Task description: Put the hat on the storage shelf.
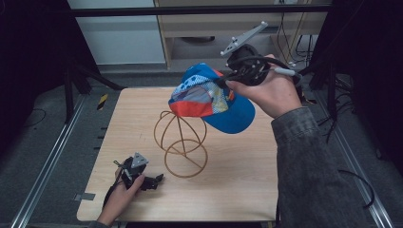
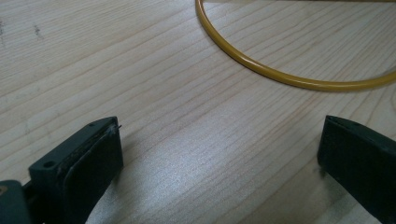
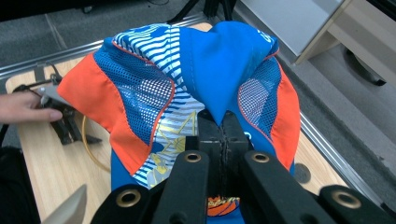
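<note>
The right gripper (image 1: 223,81) pinches the cap (image 1: 211,99) above the wire stand (image 1: 180,142). The left gripper (image 1: 159,179) rests wide apart on the bench (image 1: 237,175). The cap is not on the stand yet.

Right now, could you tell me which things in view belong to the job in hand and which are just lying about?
In the job:
- cap, pinched by the right gripper
- wire hat stand
- left gripper, open, resting on the table

Lying about:
- tape strip on the floor
- cables behind the table

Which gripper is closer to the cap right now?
Right. The right gripper is shut on the cap, holding it above the wire stand; the left gripper rests open on the table.
</note>
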